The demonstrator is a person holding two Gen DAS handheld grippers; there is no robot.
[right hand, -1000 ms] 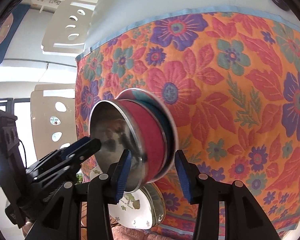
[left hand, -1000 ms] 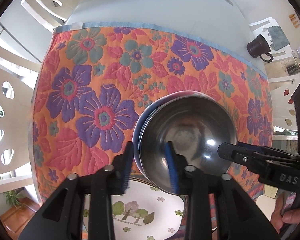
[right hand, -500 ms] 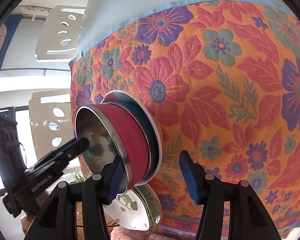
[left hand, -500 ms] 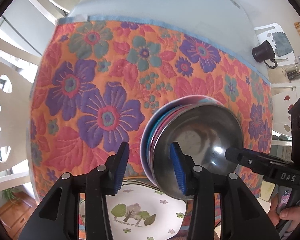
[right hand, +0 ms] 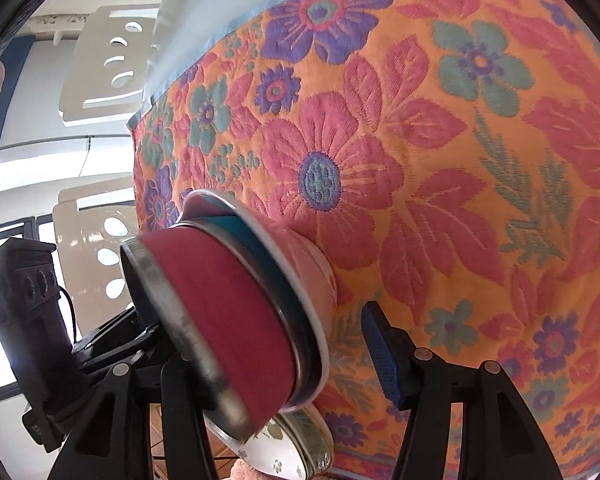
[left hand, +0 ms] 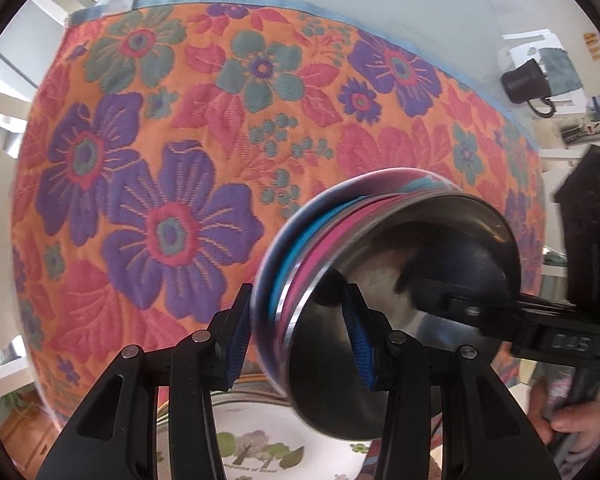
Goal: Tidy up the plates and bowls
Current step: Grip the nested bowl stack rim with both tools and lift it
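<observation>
**Both sets of fingers are straddling the bowl stack's rim**

The stack of bowls (left hand: 320,248) is sitting on the flowered cloth (left hand: 160,160) that covers the bench, near its front edge: a steel bowl (left hand: 420,280) with a pink outside, nested in a teal bowl, nested in a white one.

The left gripper (left hand: 296,340) is reaching down with one pad outside the white bowl and the other inside the steel bowl. Its fingers (left hand: 236,340) have just been opening and are standing partly apart. The stacked rims are lying between them, seemingly unpinched, though blur is hiding the contact.

The right gripper (right hand: 280,356) has also just been opening. Its outer finger is standing clear of the stack and its inner one is hidden behind the bowls, so it is gripping nothing.

To do this well, both should be going deep enough to catch all three rims, closing evenly and keeping the stack level.

A tree-patterned plate (left hand: 260,452) is lying just below the stack at the bench's edge, crowding any downward reach. A black mug (left hand: 524,80) and white chairs (right hand: 108,60) are standing well apart.
</observation>
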